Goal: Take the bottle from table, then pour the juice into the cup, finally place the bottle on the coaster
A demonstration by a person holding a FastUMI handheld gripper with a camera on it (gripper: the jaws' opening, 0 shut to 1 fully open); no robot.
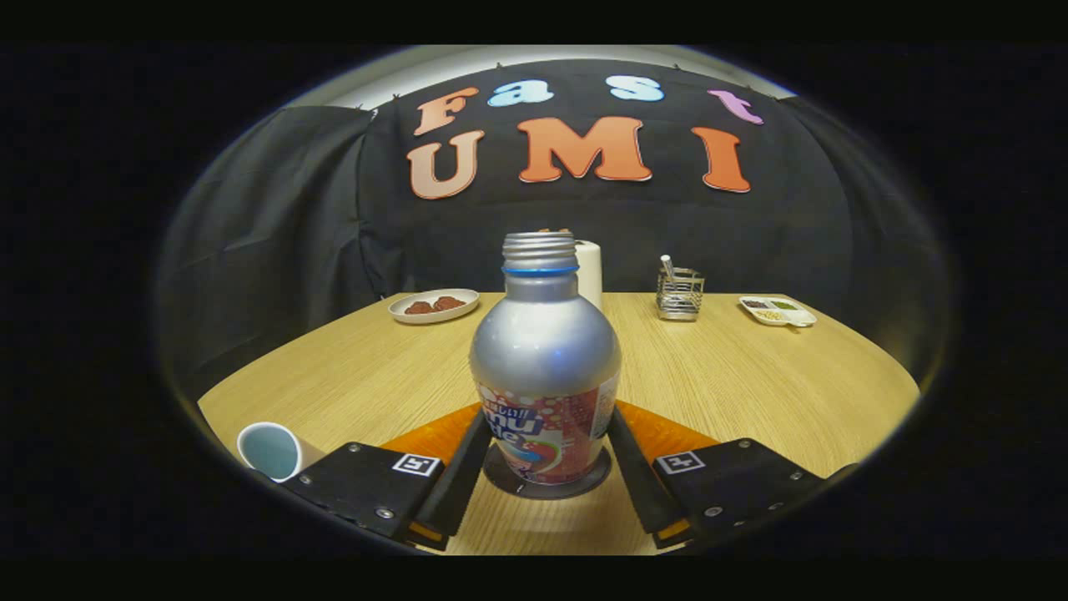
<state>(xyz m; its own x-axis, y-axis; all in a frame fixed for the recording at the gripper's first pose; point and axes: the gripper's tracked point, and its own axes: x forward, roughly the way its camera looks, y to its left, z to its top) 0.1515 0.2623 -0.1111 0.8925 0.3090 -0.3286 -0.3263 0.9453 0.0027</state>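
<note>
A silver metal bottle (544,367) with a threaded open neck, a blue ring and a red printed label stands upright on a dark round coaster (546,487). It sits between my fingers, and both fingertips press against its lower sides, so my gripper (546,434) is shut on the bottle. A white cup (271,451) with a pale blue inside is on the table just left of the left finger, its mouth turned toward me.
An orange mat (667,434) lies under the coaster on the round wooden table (751,384). At the far edge stand a plate of brown food (434,305), a white roll (591,271), a wire holder (680,294) and a small divided dish (778,310).
</note>
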